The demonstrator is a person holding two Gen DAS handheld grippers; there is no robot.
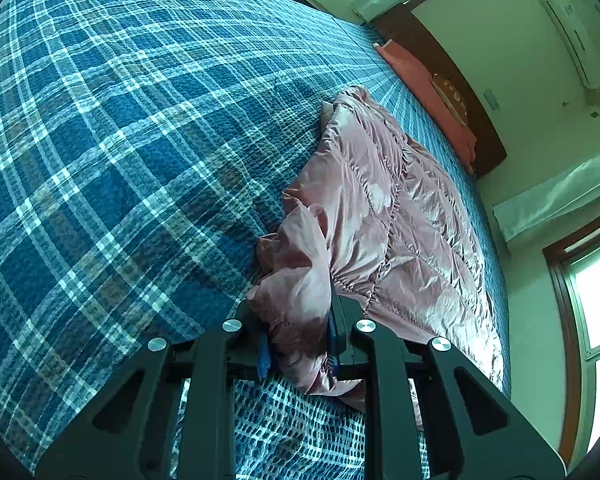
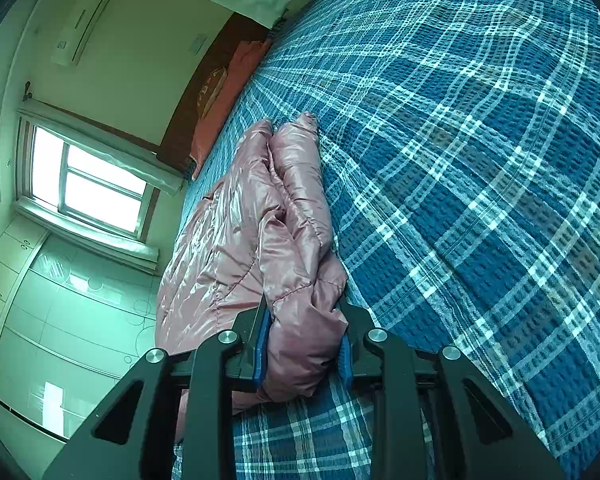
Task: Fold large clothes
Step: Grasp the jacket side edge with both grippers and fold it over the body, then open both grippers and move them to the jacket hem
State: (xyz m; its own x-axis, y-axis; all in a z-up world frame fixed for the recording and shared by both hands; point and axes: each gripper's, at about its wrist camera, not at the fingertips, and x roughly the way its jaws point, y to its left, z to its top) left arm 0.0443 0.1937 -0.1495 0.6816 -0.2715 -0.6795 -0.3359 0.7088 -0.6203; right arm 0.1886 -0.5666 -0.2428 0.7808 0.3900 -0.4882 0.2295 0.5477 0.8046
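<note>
Left gripper: jaws clamped on bunched pink jacket fabric.
Right gripper: jaws clamped on jacket fold.
Jacket: laid on plaid bedspread.

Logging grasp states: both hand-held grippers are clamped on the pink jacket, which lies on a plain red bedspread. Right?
Not quite. The bedspread is blue plaid, not plain red, as both wrist views show. The rest holds: the left hand-held gripper and the right hand-held gripper are each clamped on the pink jacket.
</note>
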